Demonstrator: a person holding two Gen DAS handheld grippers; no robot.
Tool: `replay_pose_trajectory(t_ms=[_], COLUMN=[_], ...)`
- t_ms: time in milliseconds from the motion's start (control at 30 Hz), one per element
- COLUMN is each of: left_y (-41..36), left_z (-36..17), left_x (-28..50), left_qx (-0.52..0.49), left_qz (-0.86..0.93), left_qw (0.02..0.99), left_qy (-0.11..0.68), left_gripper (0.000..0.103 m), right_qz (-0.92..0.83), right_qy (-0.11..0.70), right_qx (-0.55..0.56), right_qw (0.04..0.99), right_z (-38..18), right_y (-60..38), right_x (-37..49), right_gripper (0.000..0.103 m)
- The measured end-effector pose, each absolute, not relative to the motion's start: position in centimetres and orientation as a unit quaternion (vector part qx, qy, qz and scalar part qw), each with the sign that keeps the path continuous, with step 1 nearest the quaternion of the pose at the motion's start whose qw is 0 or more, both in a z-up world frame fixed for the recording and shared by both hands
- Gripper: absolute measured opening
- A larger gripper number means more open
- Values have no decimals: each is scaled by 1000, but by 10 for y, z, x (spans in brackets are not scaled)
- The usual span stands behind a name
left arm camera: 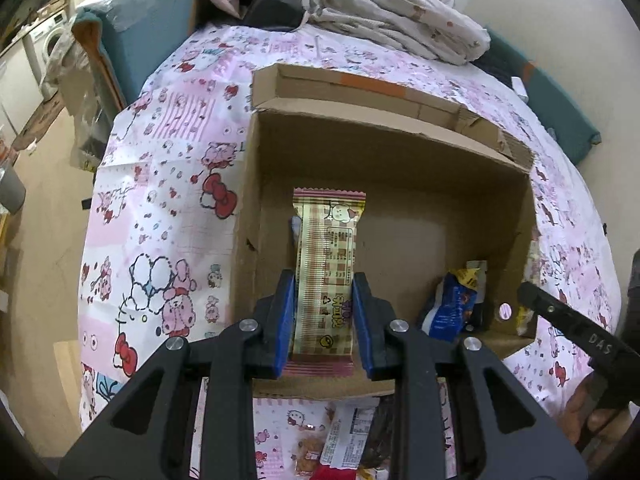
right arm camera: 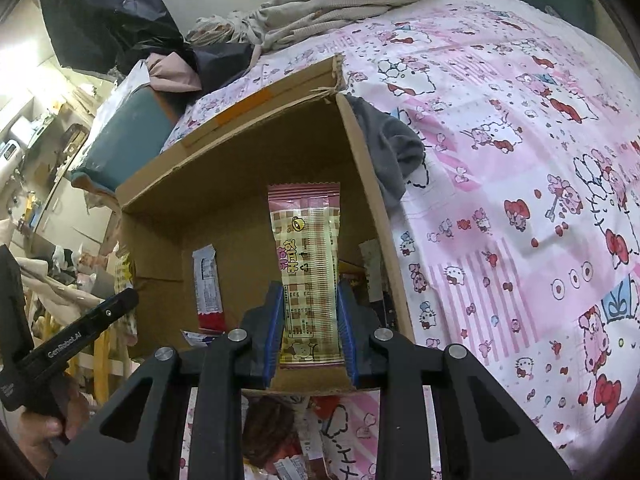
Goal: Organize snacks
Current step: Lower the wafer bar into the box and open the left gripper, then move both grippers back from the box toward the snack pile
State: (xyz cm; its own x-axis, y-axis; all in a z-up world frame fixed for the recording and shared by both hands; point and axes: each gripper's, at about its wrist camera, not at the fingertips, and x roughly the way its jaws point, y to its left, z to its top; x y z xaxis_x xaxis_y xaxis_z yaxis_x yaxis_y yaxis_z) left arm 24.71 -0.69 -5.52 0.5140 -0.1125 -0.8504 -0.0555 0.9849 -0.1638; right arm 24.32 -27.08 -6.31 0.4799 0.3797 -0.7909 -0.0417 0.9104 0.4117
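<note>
Two hand-held grippers are at work, each closed on one snack bar of the same kind. The left hand-held gripper (left arm camera: 324,320) pinches a checked snack bar (left arm camera: 325,264) between its blue pads, and the right hand-held gripper (right arm camera: 308,328) pinches a second checked bar (right arm camera: 308,276) the same way. Both bars stand lengthwise out of the jaws, over the open mouth of one cardboard box (left arm camera: 384,152) that sits on a bed with a pink cartoon-print sheet (left arm camera: 168,208). Each wrapper is cream with a brown check pattern, pink crimped ends, a small cartoon figure, and a printed label panel. Inside the box, the left view shows one blue packet (left arm camera: 452,300) leaning near the right wall, with a yellow-topped one just behind it. The right view shows one white-and-red bar (right arm camera: 208,288) propped against the left inner wall, and further wrappers by the right wall too hidden to count. More snacks (left arm camera: 344,440) lie on the sheet in front of the box, partly covered by the gripper frames, so their number cannot be told. A bundle of pale bedding (left arm camera: 392,12) lies behind the box.
</note>
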Motion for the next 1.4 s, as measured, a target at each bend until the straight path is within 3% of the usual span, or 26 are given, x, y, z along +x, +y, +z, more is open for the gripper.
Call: replay_pose_trajectory(t_ms=[567, 600, 667, 700, 767, 833, 1400], left_y=[-12, -13, -15, -15, -15, -14, -1], left_z=[-59, -59, -57, -56, -53, -51, -32], left_x=[247, 247, 245, 244, 242, 241, 217], left_qx=[-70, -68, -66, -67, -71, -74, -67], left_qz=[-15, -16, -20, -22, -23, -18, 0], left_qw=[865, 865, 868, 869, 872, 874, 894], left_qy=[496, 496, 493, 489, 484, 479, 442], left_gripper=[29, 33, 57, 63, 85, 90, 90], right_qz=[143, 148, 150, 146, 148, 154, 153], right_qy=[483, 479, 469, 456, 446, 446, 449], right_qx=[181, 185, 187, 185, 173, 174, 175], right_qw=[845, 846, 850, 858, 865, 864, 863], right_z=[-59, -57, -53, -50, -44, -43, -34], right_y=[-268, -268, -267, -266, -264, -262, -267], right_x=[243, 243, 241, 239, 237, 237, 216], right_gripper=[32, 36, 77, 81, 82, 82, 82])
